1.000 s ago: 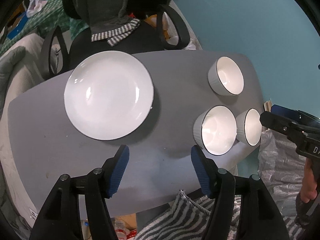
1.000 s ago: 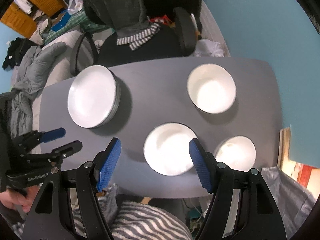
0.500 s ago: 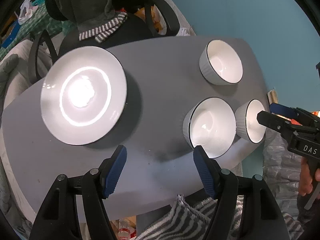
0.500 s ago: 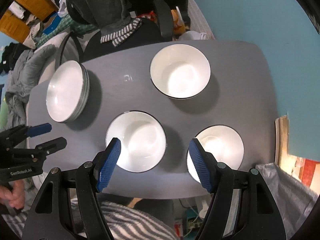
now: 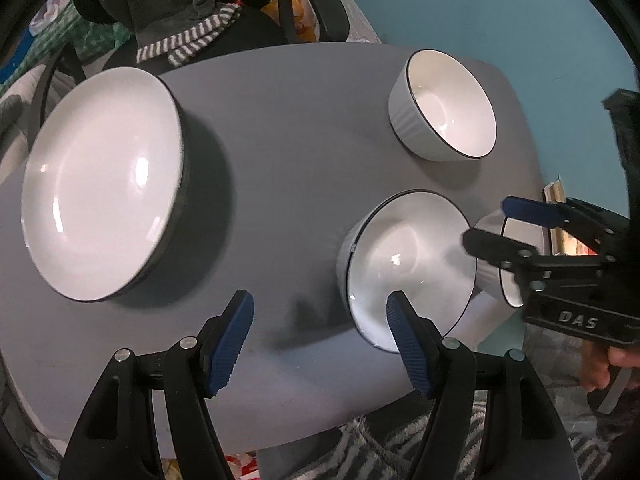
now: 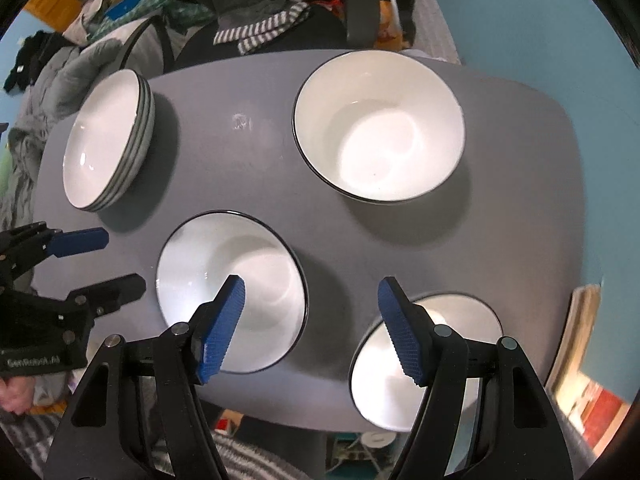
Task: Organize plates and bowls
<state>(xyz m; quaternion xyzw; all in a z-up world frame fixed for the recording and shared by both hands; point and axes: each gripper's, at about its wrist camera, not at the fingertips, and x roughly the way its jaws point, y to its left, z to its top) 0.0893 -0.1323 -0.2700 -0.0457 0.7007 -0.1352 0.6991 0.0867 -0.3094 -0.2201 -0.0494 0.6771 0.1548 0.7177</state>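
A stack of white plates (image 5: pixel 100 188) (image 6: pixel 108 140) sits at the left of the grey table (image 5: pixel 280 140). Three white bowls with dark rims stand on the right: a far bowl (image 5: pixel 444 106) (image 6: pixel 380 124), a near middle bowl (image 5: pixel 408 260) (image 6: pixel 232 288) and a near right bowl (image 5: pixel 516 264) (image 6: pixel 424 356) at the table's edge. My left gripper (image 5: pixel 320 336) is open and empty, just left of the middle bowl. My right gripper (image 6: pixel 312 320) is open and empty, hovering between the middle and near right bowls; it also shows in the left wrist view (image 5: pixel 492 224).
An office chair (image 6: pixel 280 12) draped with dark clothes and a striped cloth stands behind the table. A teal wall (image 5: pixel 480 8) is on the right. Clutter and bedding (image 6: pixel 52 72) lie at the left. A striped rug (image 5: pixel 380 452) is below the table's front edge.
Both grippers have moved down and forward, closer to the table. The right gripper shifted right, from over the middle bowl to the gap between the two near bowls.
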